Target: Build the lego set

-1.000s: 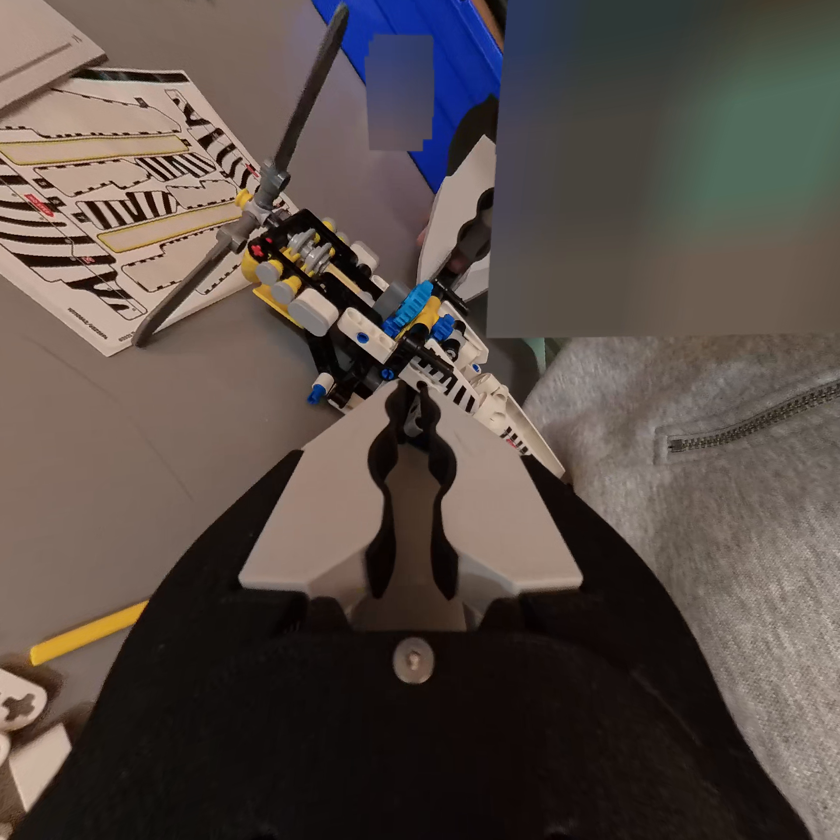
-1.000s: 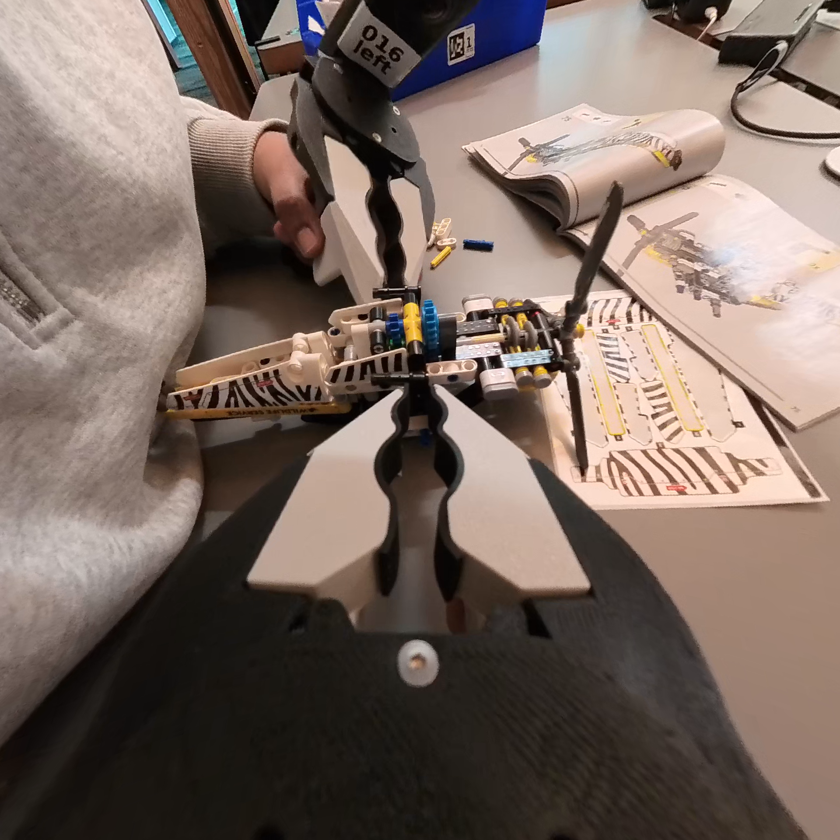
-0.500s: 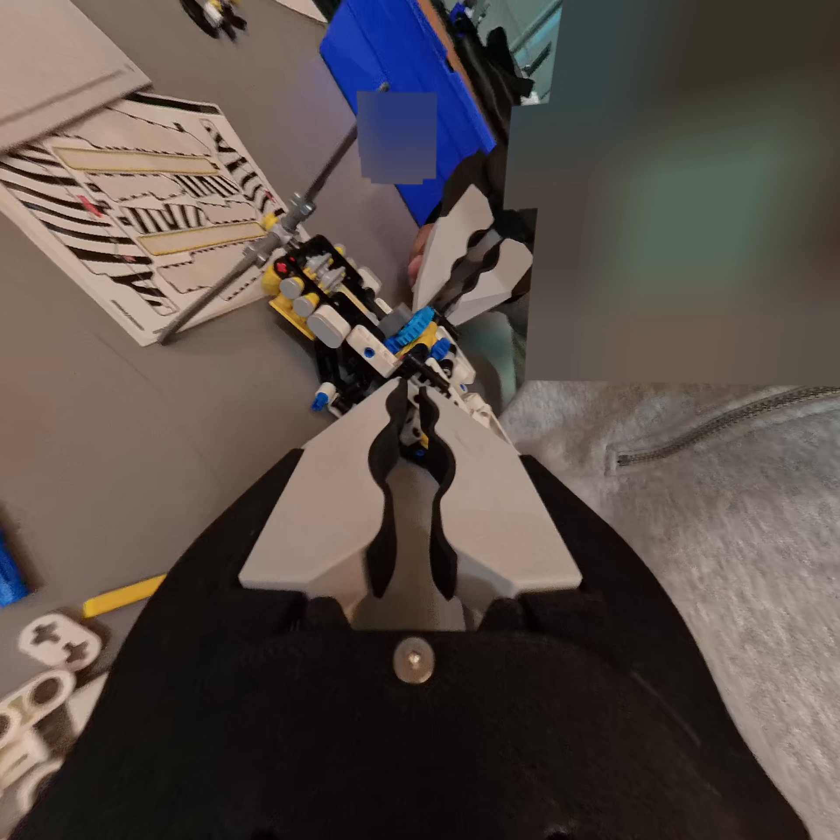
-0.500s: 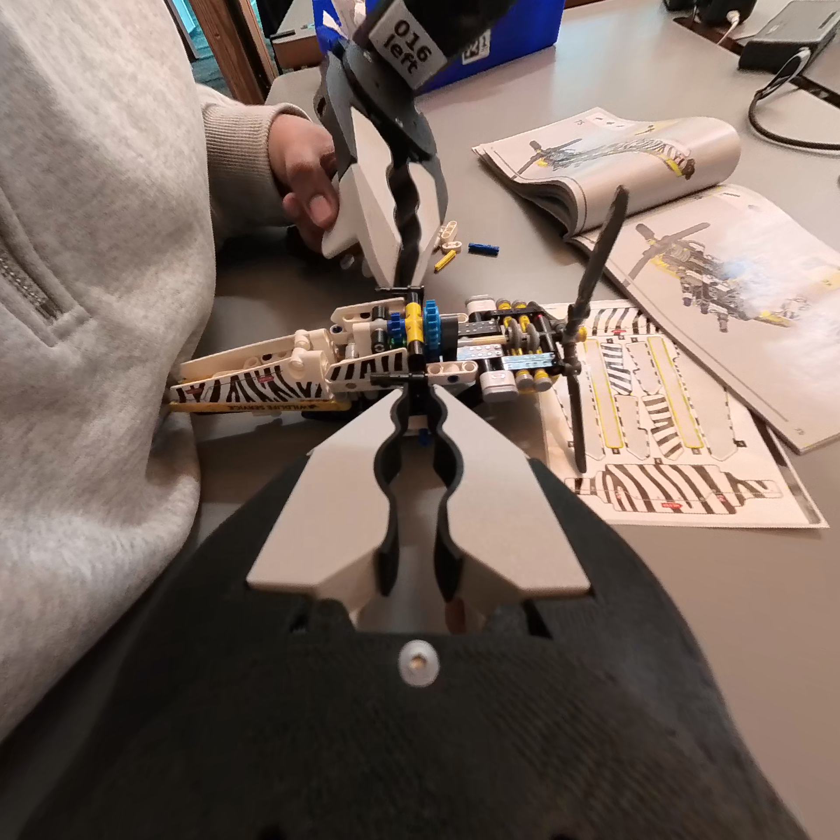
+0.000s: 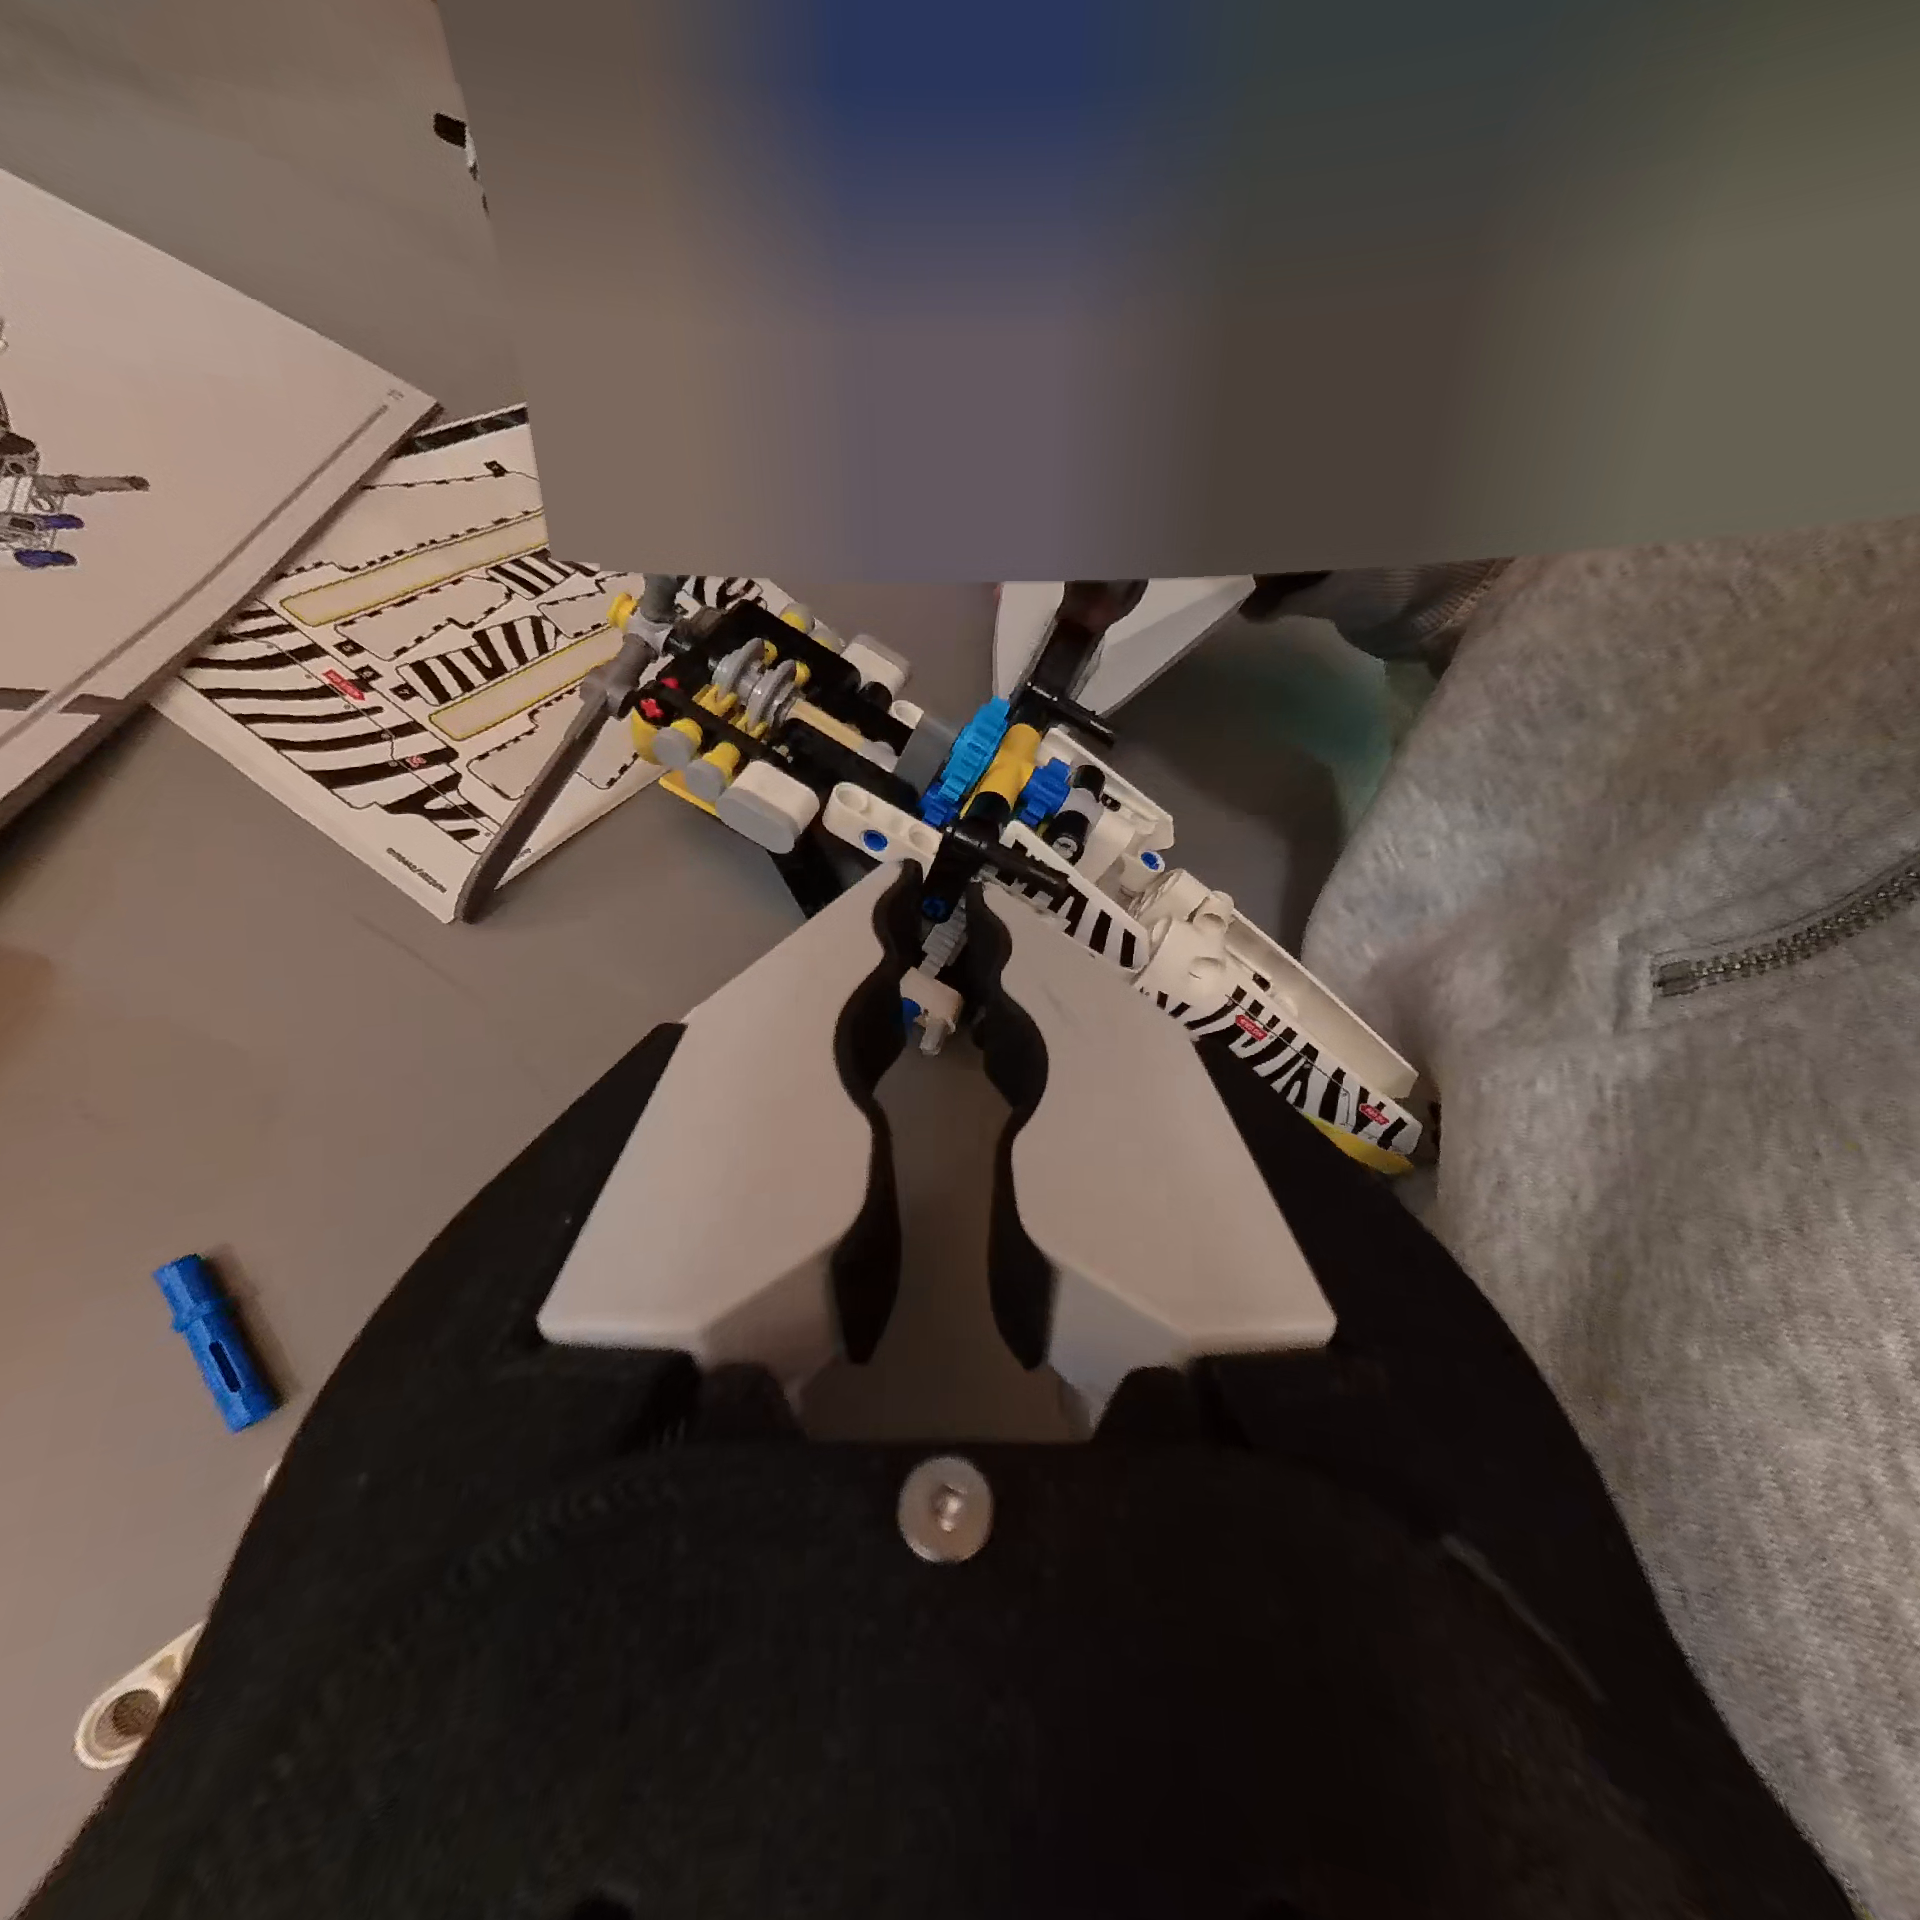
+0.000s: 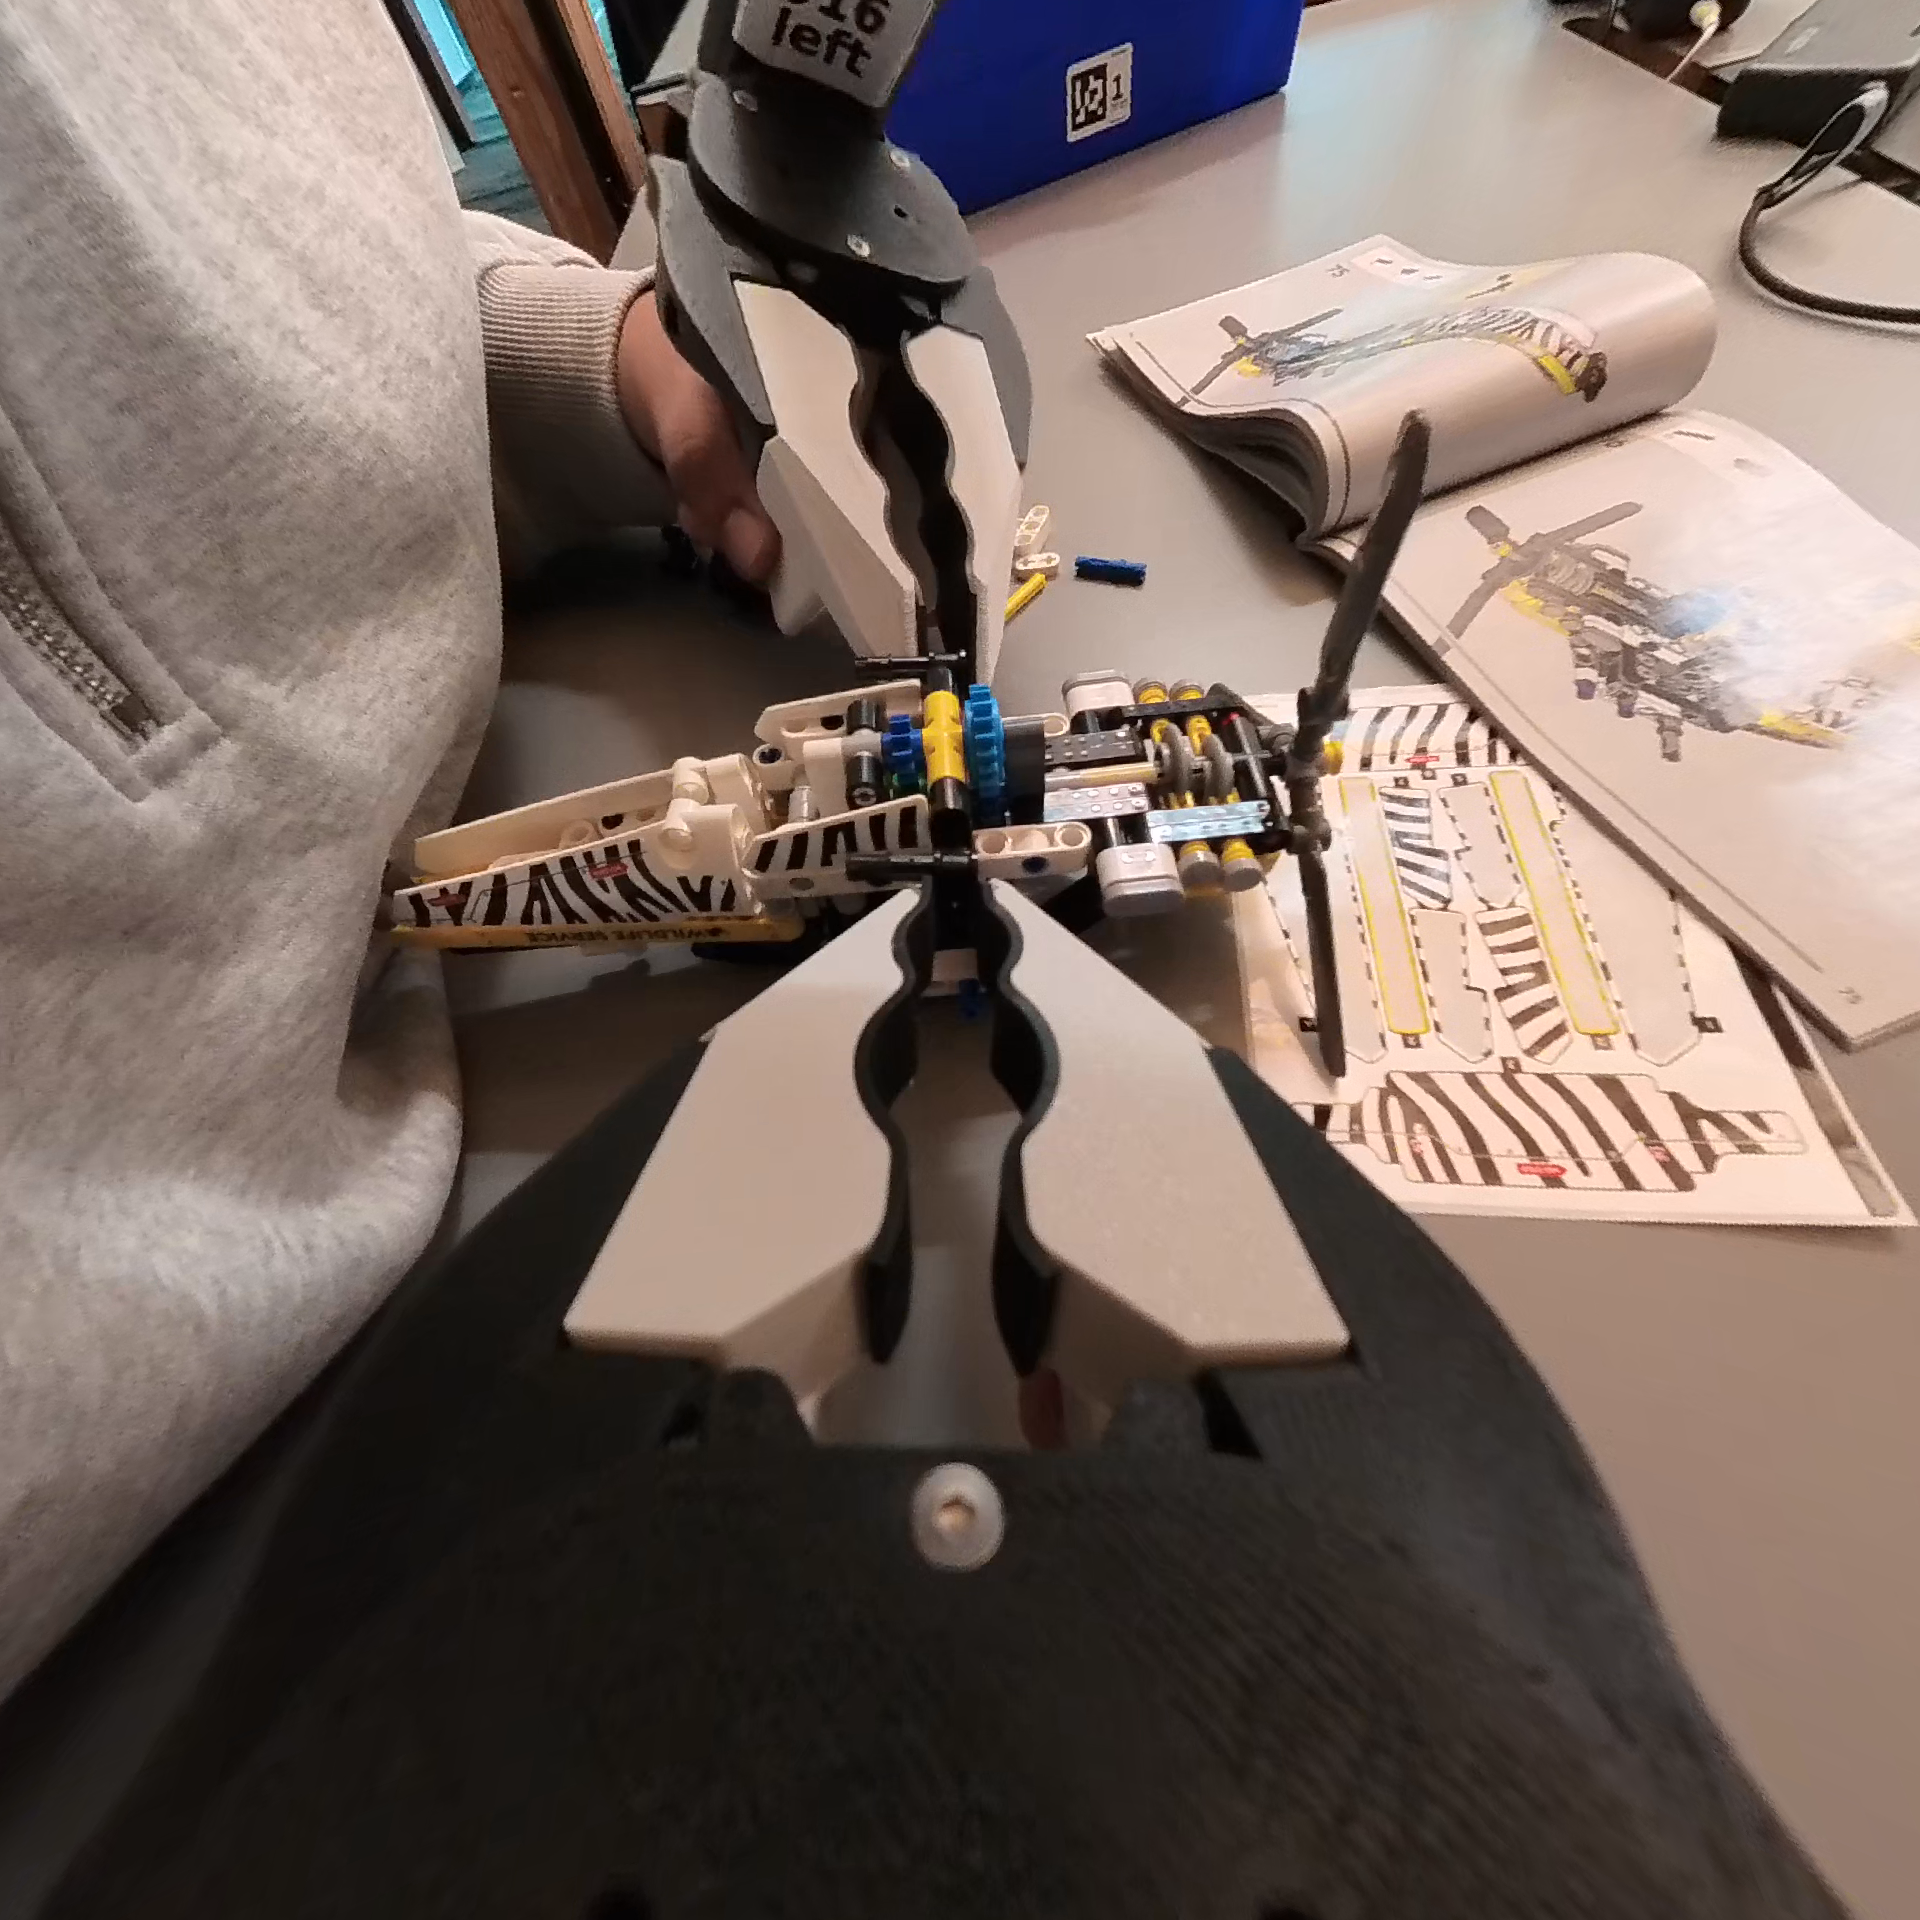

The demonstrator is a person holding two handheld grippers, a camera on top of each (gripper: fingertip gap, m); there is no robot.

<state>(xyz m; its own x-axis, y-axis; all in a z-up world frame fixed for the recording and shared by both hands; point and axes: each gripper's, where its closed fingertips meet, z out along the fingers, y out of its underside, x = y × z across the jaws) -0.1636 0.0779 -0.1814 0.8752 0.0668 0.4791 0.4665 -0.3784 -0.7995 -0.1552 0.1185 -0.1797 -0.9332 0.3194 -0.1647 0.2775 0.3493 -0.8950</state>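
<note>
A lego plane model [image 6: 935, 790] with zebra-striped white panels, blue gears and a dark grey propeller [image 6: 1340, 707] lies across the grey table. My right gripper [image 6: 951, 904] is shut on a black cross piece on the model's near side. My left gripper [image 6: 945, 644] comes down from the far side and is shut on a black piece on the opposite side. In the left wrist view the model [image 5: 935, 790] lies diagonally, my left gripper [image 5: 940, 904] is closed on its black piece, and the right gripper [image 5: 1081, 655] shows behind it.
A zebra sticker sheet [image 6: 1507, 935] lies under the propeller, with open instruction booklets [image 6: 1558, 436] behind. A blue bin [image 6: 1091, 94] stands at the back. A loose blue pin [image 5: 213, 1340] and a white beam [image 5: 135, 1694] lie left. A grey sweatshirt [image 6: 208, 520] crowds the model's tail. Some 5 centimetres of space lies between my two pairs of fingers. From the left gripper's tips to the loose blue pin [image 5: 213, 1340] is close to 12 centimetres. The right camera catches it too, in the right wrist view [image 6: 1109, 564].
My left gripper has swung around and leans more steeply over the model, still shut on it. The model and my right gripper have hardly moved.
</note>
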